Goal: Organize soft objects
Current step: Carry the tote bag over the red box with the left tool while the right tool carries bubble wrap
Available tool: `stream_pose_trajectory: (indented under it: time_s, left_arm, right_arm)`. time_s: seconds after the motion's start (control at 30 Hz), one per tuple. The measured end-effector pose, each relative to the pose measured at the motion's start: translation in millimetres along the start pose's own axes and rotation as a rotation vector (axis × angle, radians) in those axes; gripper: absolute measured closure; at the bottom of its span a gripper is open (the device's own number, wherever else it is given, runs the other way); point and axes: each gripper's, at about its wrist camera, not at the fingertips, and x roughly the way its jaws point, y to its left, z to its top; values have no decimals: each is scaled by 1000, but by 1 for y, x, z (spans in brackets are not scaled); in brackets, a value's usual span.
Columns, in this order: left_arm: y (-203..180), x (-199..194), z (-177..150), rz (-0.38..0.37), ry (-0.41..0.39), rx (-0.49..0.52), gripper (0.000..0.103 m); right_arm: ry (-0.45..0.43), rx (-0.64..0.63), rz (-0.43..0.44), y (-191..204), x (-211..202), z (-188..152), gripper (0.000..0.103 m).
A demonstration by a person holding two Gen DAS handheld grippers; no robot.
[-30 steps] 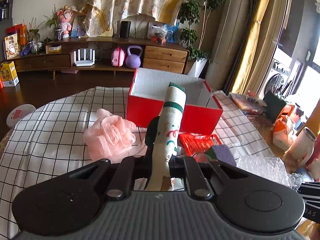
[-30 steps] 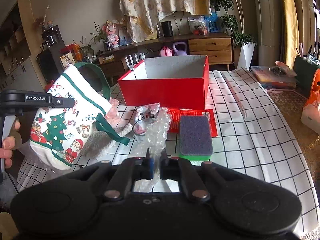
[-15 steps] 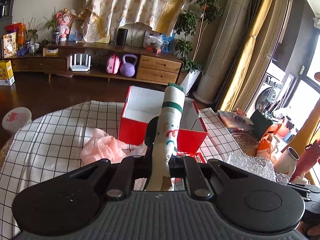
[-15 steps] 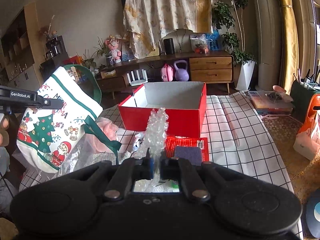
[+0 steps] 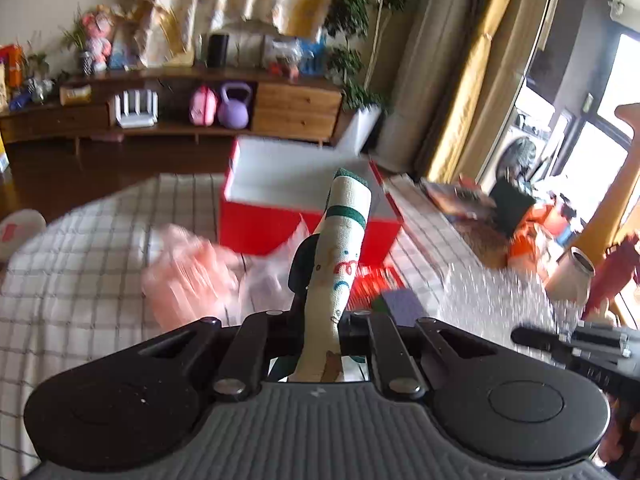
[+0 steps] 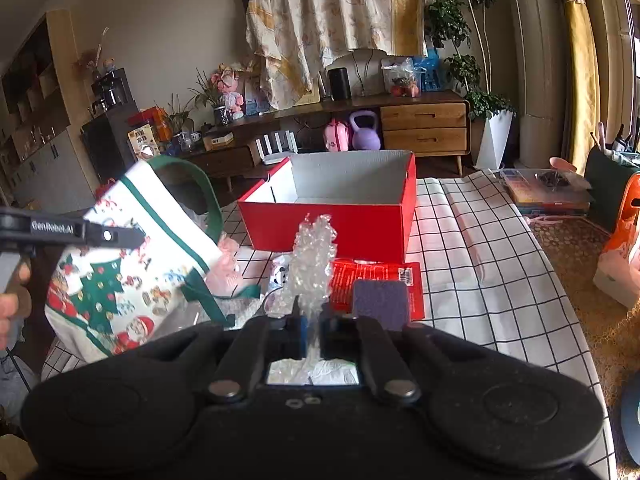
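My left gripper (image 5: 320, 316) is shut on a white Christmas tote bag (image 5: 344, 248) with green trim, held up above the table; the bag also shows at the left of the right wrist view (image 6: 132, 264). My right gripper (image 6: 312, 320) is shut on a strip of clear bubble wrap (image 6: 314, 264), lifted off the table; the wrap also shows at the right of the left wrist view (image 5: 492, 300). An open red box (image 6: 332, 224) with a white inside stands beyond both. A pink mesh sponge (image 5: 188, 280) lies left of the box.
A purple-topped sponge (image 6: 380, 300) lies on a red packet (image 6: 376, 280) in front of the box. The table has a white checked cloth (image 6: 480, 260). A wooden sideboard (image 6: 420, 120) with a purple kettlebell stands behind. Orange items (image 6: 624, 240) stand to the right.
Both grippers have risen and shifted with their loads. The bubble wrap has been lifted clear of the table. The left wrist view is now blurred by motion.
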Motion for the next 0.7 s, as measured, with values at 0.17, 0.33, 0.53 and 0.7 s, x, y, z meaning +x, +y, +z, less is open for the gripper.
stream_pose_trajectory:
  time_s: [0.17, 0.33, 0.53, 0.7]
  left_arm:
    - [-15, 37, -60, -24, 119, 51, 92]
    - [-36, 60, -107, -54, 166, 117, 92]
    - [-45, 63, -125, -90, 152, 155, 92]
    - [-41, 49, -108, -105, 127, 116, 92]
  right_arm:
    - [27, 6, -6, -3, 3, -9, 98]
    - [37, 16, -19, -7, 4, -14, 98]
    - [50, 30, -28, -13, 5, -19, 98]
    - [43, 31, -31, -14, 2, -14, 98]
